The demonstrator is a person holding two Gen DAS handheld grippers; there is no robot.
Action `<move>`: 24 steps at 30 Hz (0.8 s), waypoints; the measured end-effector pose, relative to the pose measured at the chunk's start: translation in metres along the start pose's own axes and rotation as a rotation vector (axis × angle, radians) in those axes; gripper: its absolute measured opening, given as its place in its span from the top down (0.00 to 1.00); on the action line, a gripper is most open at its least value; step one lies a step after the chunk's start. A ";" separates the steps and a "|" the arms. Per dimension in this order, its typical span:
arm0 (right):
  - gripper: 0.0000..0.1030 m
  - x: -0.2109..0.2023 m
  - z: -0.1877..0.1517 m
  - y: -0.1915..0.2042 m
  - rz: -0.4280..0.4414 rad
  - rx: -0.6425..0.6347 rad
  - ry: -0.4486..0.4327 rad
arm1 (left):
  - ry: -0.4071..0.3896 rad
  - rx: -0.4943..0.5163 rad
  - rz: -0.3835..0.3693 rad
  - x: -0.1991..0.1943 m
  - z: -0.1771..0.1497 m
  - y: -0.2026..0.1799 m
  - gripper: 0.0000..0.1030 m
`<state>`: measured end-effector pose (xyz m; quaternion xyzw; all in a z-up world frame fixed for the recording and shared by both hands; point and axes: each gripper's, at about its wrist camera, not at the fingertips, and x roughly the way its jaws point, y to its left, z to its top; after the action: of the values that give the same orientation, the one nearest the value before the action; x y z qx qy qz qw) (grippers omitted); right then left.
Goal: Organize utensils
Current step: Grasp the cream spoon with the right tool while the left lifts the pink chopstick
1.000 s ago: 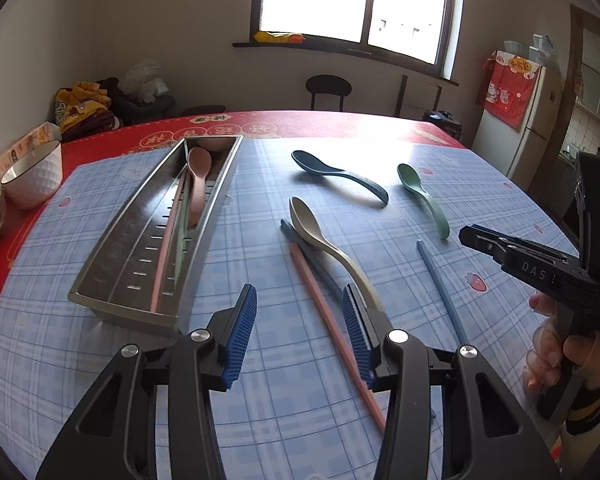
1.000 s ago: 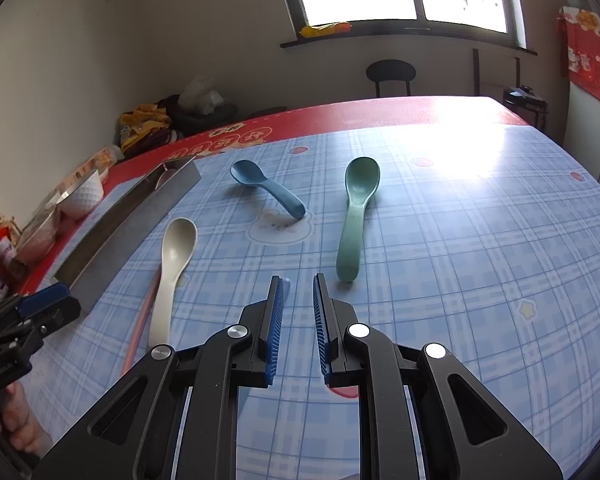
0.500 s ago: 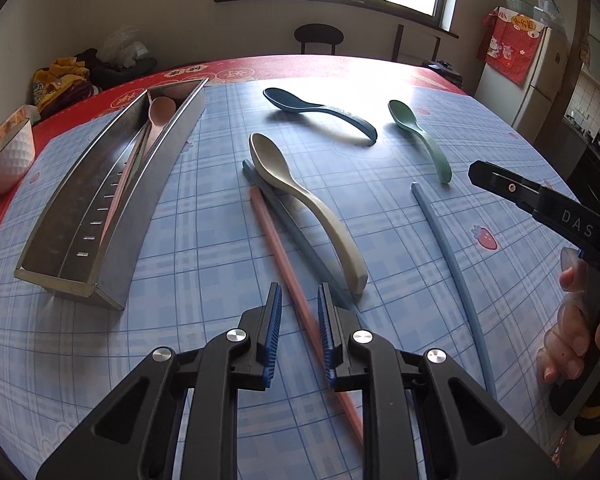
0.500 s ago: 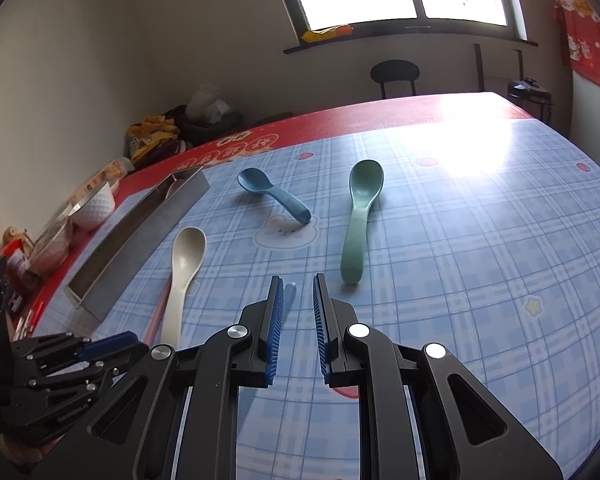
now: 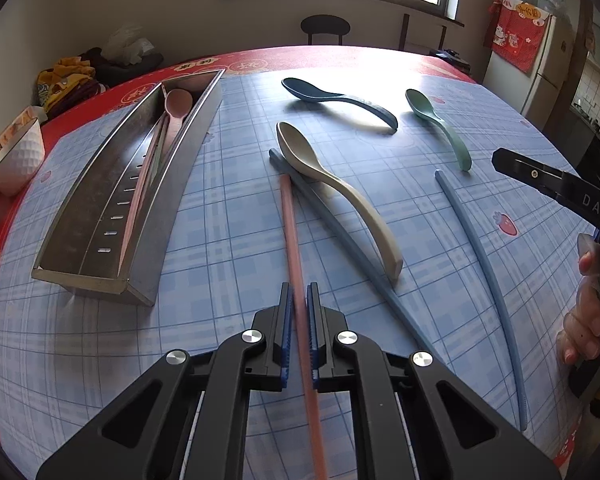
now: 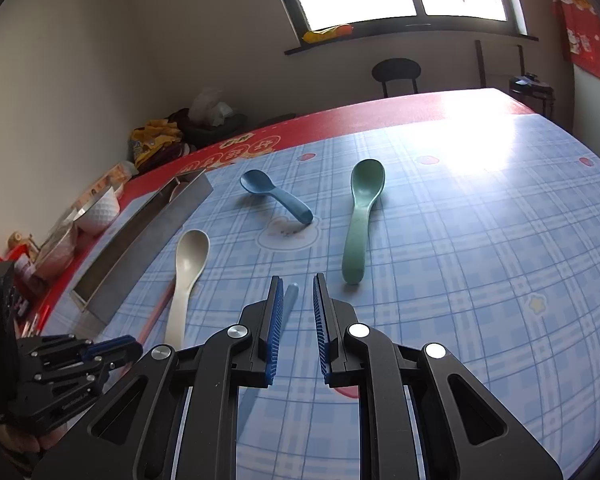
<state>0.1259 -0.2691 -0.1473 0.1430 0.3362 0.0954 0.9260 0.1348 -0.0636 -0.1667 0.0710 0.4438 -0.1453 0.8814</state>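
We are clamping the left gripper (image 5: 299, 312) on the pink chopstick (image 5: 290, 224); our right gripper (image 6: 296, 304), slightly parted, is holding nothing.

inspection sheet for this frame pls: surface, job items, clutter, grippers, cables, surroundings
Surface: round table, blue checked cloth over a red one.
Job's things: metal tray holding a pink spoon; loose on the cloth are a beige spoon, dark blue spoon, green spoon, pink chopstick and two blue chopsticks.
Clutter: white bowl and snack packets at the table's far-left edge.
Grippers: left gripper shut on the pink chopstick; right gripper slightly open, a blue chopstick tip between its fingers, not pressed.
Cables: nothing seen.
Surroundings: window, chair, fridge.
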 end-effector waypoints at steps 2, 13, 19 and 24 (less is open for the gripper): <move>0.84 0.000 0.000 0.000 0.001 0.002 0.000 | -0.003 0.006 -0.001 0.000 -0.001 -0.001 0.93; 0.84 0.003 0.000 -0.002 0.003 0.010 0.011 | -0.049 -0.041 -0.059 0.000 -0.005 0.009 0.93; 0.84 0.003 0.000 -0.002 -0.003 0.009 0.008 | -0.110 -0.071 -0.044 -0.011 -0.008 0.013 0.94; 0.84 0.003 -0.002 0.002 -0.001 -0.002 0.016 | -0.152 -0.119 -0.058 -0.019 -0.011 0.022 0.94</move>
<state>0.1270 -0.2665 -0.1499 0.1410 0.3434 0.0964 0.9235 0.1231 -0.0360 -0.1576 -0.0057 0.3856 -0.1492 0.9105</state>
